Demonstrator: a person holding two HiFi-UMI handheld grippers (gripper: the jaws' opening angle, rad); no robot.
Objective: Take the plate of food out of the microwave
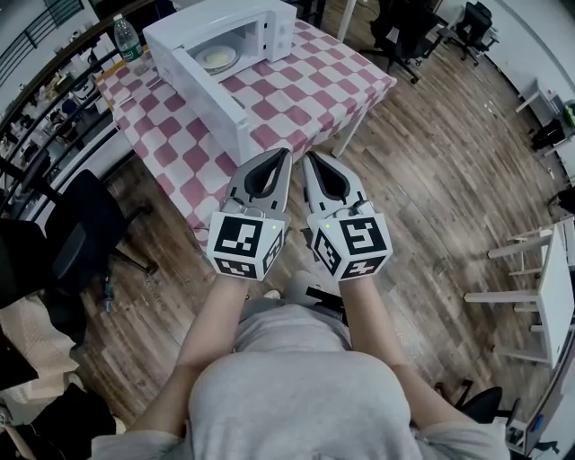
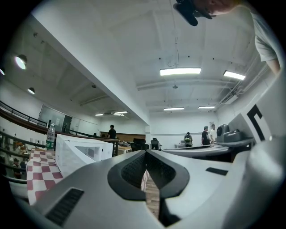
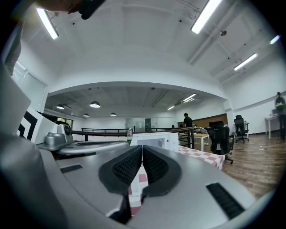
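Plate (image 1: 216,57): pale, lying inside open microwave (image 1: 266,20) at far end of checked tabletop (image 1: 314,90); food too small to make out. Probably rigid, breakable, slick-rimmed, perhaps hot; grip near rim, keep level. Left hand-held gripper (image 1: 285,153), right hand-held gripper (image 1: 308,155): both clenched, empty, well apart from microwave.

Black office chairs (image 1: 406,36) stand on a wood-plank floor (image 1: 431,198) — strip lights (image 2: 180,71) line the white ceiling (image 2: 134,49).
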